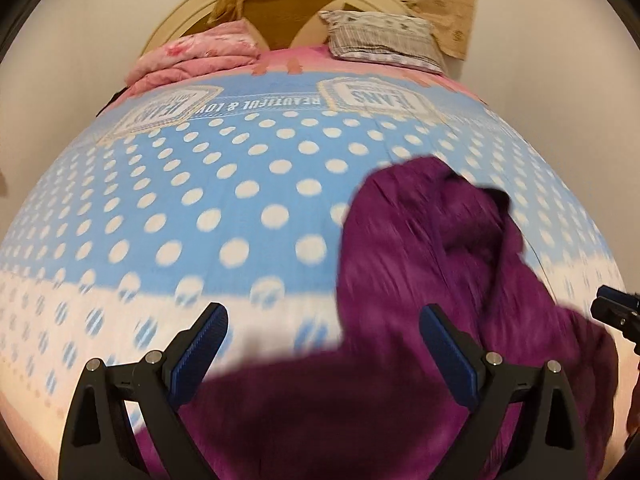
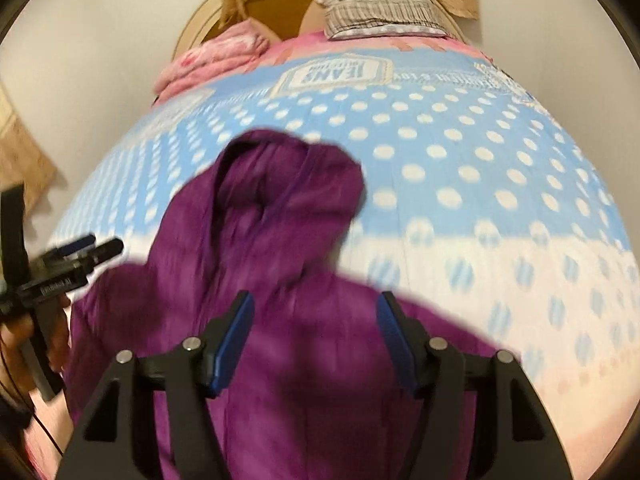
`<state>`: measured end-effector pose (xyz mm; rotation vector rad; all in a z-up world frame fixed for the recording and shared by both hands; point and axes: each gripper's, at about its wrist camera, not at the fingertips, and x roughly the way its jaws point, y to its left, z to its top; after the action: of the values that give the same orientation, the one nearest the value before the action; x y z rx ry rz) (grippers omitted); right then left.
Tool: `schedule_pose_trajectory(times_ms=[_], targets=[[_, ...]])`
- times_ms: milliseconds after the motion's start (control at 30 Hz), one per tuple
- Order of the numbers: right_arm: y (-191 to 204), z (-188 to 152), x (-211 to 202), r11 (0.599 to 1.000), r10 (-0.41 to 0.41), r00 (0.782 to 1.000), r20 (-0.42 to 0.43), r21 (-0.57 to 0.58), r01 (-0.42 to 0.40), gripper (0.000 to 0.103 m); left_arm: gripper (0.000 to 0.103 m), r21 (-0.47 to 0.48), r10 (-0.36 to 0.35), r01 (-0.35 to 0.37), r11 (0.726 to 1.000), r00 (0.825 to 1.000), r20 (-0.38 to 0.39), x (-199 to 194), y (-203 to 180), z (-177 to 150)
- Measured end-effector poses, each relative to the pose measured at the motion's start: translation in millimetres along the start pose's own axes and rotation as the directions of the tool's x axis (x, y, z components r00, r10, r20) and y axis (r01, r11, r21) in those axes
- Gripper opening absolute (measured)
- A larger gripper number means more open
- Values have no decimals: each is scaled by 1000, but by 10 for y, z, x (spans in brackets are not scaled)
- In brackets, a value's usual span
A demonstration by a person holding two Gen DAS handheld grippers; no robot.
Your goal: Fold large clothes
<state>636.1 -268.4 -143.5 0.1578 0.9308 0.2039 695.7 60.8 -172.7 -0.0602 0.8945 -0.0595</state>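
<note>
dotted blue bedsheet [image 1: 240,184] w/ purple garment [image 2: 280,240] bunched, blurry; both claws open, empty.

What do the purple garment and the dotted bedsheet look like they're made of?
Purple garment: seems a soft, matte woven cloth, maybe crinkled cotton, judging by fine streaky creases; blur leaves it open. Dotted bedsheet: thin, smooth printed cotton-like fabric, lying flat with no sheen.

The garment [image 2: 280,264] lies bunched on the bed [image 1: 200,208] near its foot. At the head, a pillow [image 1: 384,38] rests right and a folded blanket [image 1: 192,62] left, the headboard [image 1: 288,4] behind them.
</note>
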Motion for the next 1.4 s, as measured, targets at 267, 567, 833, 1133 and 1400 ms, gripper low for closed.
schedule_pose_trajectory(times_ms=[267, 567, 833, 1133, 1400], targets=[[-444, 525, 689, 986, 9, 1000, 22, 164, -12, 72, 97, -47, -6, 5, 999, 1000, -7, 592, 42, 386], [-546, 745, 1091, 968, 99, 995, 13, 232, -100, 73, 96, -74, -83, 80, 994, 996, -37, 923, 17, 447], [-508, 742, 1332, 978, 120, 992, -34, 177, -112, 27, 23, -21, -124, 122, 992, 987, -107, 1218, -113, 508], [-358, 627, 647, 982, 171, 978, 119, 56, -178, 12, 1, 92, -158, 151, 984, 984, 77, 456, -239, 576], [12, 233, -227, 966, 224, 939, 262, -186, -179, 12, 1, 139, -259, 229, 963, 928, 267, -476, -144, 281]])
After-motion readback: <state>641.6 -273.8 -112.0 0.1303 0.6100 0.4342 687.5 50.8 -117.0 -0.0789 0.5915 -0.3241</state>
